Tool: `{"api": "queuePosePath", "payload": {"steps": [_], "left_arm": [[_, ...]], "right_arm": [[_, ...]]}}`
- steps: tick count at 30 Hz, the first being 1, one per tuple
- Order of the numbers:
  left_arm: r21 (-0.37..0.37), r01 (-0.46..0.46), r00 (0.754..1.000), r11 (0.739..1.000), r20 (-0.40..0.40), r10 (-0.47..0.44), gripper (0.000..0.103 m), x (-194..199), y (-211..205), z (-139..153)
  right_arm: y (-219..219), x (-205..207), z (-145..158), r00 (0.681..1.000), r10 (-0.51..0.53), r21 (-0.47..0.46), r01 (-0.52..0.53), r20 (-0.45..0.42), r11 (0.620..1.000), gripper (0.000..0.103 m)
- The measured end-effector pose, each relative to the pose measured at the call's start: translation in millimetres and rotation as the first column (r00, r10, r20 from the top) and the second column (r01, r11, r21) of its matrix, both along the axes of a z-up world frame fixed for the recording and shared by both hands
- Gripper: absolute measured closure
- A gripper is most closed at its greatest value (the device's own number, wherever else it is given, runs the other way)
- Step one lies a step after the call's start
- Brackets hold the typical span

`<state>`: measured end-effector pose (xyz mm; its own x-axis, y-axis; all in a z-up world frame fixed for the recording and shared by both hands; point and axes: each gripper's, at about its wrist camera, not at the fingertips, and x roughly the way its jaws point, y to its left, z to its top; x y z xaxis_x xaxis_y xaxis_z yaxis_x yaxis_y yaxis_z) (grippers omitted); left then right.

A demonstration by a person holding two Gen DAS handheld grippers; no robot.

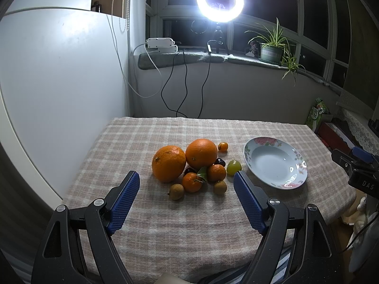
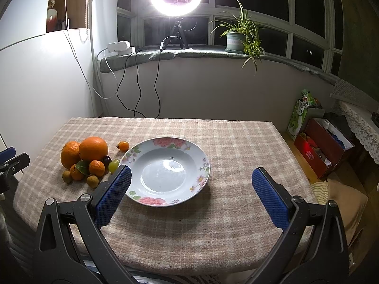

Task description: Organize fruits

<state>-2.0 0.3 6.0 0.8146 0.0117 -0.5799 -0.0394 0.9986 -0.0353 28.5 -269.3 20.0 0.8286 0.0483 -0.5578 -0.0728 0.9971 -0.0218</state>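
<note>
A table [image 1: 165, 236] under a checked cloth [image 2: 236, 146] fills the near part of both views, set against a white wall on the left and a window sill at the far side. On the sill stand a lit ring light [image 1: 219, 0] and a potted plant [image 2: 236, 39], with white power boxes [image 1: 161, 43] to the left and cables hanging down.

The left gripper [image 1: 187, 177] hovers over the near edge of the table with its blue pads wide apart and nothing between them; the fruit pile lies just beyond its tips. The right gripper [image 2: 189, 176] hovers near the plate, also spread wide and holding nothing; its left pad overlaps the plate's near-left rim in the right wrist view, but whether it touches cannot be told.

The floral plate [image 2: 163, 200] sits right of the fruit, empty, near the table's middle. All fruit is on the cloth, left of the plate.

Two big oranges [image 1: 168, 163] [image 1: 201, 153] lie side by side, touching, at the far side of the pile. Just nearer are two mandarins [image 1: 192, 182] [image 1: 216, 172], with a green leaf [image 1: 202, 173] between them. A green grape [image 1: 234, 167] lies at the right of the pile, closest to the plate. Two brown longans [image 1: 176, 191] [image 1: 220, 187] lie nearest the left gripper. A small kumquat [image 1: 223, 146] sits apart at the far right of the pile. Two dark cherries [image 1: 219, 161] [image 1: 189, 170] are tucked under the oranges, partly hidden.
</note>
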Motion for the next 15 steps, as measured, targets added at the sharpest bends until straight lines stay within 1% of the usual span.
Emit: {"api": "queuePosePath", "payload": {"steps": [15], "left_arm": [[-0.004, 0.001, 1.0, 1.0, -0.005, -0.001, 0.021, 0.9, 0.5, -2.7]], "right_arm": [[2.8, -0.1, -1.8, 1.0, 0.0, 0.0, 0.0, -0.003, 1.0, 0.0]]}}
